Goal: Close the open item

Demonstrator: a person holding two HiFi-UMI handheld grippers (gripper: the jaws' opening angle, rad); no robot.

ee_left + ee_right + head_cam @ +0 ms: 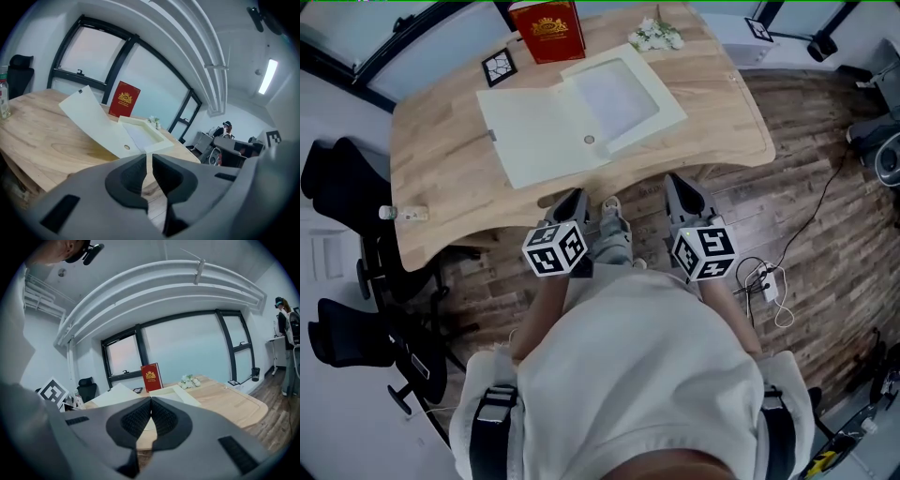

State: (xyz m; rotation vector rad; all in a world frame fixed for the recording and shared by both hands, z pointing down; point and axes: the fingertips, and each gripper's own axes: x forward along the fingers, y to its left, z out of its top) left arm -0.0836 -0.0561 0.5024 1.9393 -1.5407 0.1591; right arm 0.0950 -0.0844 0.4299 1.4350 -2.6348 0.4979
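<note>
Cream box [623, 98], lid [534, 136] splayed leftward, lies slantwise; left gripper [574, 197] and right gripper [678, 183] closed.

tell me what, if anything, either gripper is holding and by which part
Nothing is held. The left gripper and right gripper are both closed and empty, short of the open box.

An office is showing: black chairs [337, 173] are standing beside the wooden desk [441, 178], big windows [187, 348] running behind it.
</note>
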